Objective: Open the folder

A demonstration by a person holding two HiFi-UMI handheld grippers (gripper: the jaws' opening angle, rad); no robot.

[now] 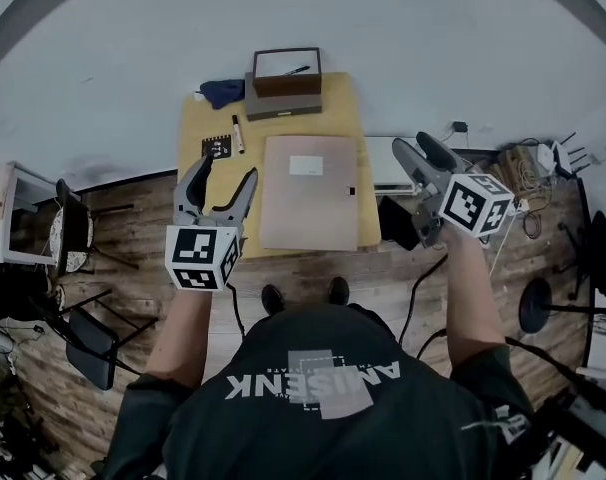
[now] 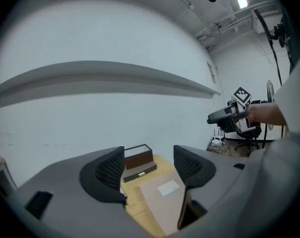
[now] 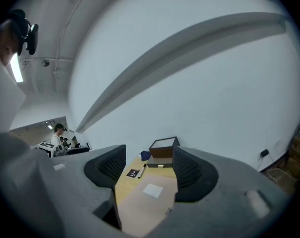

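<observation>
Overhead, a person stands at a small wooden table (image 1: pixel 198 128) with both forearms stretched forward, a gripper in each hand. The left gripper (image 1: pixel 228 172) is held above the table's near left corner, its jaws spread wide with nothing between them. The right gripper (image 1: pixel 421 152) hangs off the table's right edge, over the floor, its jaws likewise wide and empty. Both point toward the white wall. Between the two, the tan folder (image 1: pixel 308 196) lies flat and closed on the tabletop, untouched, a white label near its far end. Behind it sit a brown box (image 1: pixel 286 72), a blue cloth (image 1: pixel 221 92) and what looks like a pen (image 1: pixel 238 133).
</observation>
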